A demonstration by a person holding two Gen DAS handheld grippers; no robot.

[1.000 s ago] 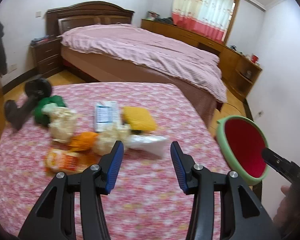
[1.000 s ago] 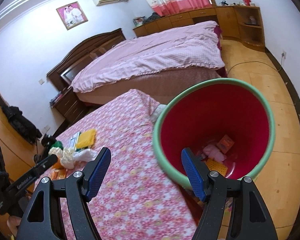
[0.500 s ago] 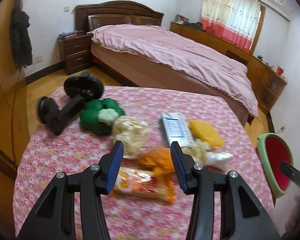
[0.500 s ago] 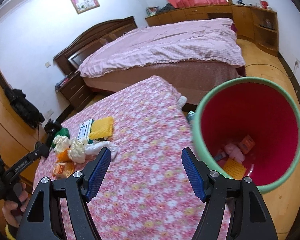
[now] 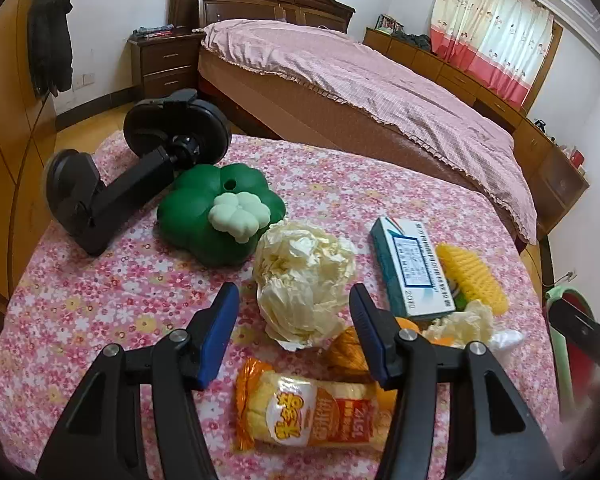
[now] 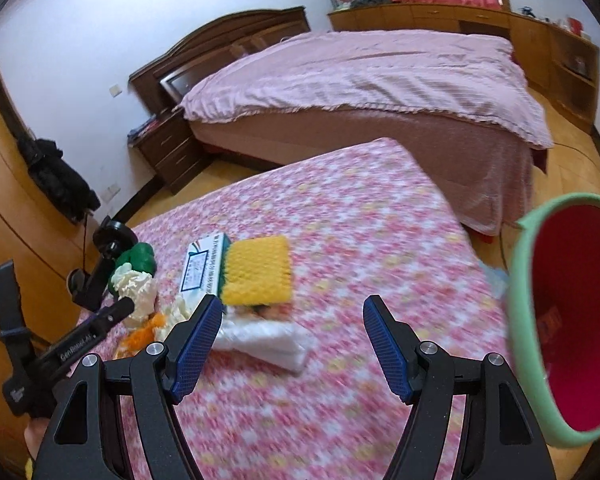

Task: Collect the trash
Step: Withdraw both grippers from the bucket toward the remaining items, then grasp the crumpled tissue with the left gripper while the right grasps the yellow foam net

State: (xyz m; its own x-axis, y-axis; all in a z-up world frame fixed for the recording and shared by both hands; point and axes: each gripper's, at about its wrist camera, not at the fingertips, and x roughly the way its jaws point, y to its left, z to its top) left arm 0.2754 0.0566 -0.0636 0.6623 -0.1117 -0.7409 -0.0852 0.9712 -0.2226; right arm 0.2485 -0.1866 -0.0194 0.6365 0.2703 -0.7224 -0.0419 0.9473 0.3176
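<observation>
Left gripper [image 5: 294,330] jaws stand apart, nothing between the pads; crumpled paper ball [image 5: 304,280] lies on the floral tablecloth [image 5: 100,300] straight ahead of the gap, its lower edge roughly level with the fingertips, not yet enclosed; ball is roughly round, slightly taller than wide along the approach line, so no preferred grasp axis; snack packet [image 5: 312,412] lies under the gripper with its long axis running left to right, orange wrapper [image 5: 348,348] just beside the right finger, risk of catching it; right gripper [image 6: 292,336] also spread wide and empty, hovering over bare cloth between the white plastic bag [image 6: 264,340] and the red bin [image 6: 572,320]; left hand clearly nearer the paper; judgement: short forward advance, then close.
</observation>
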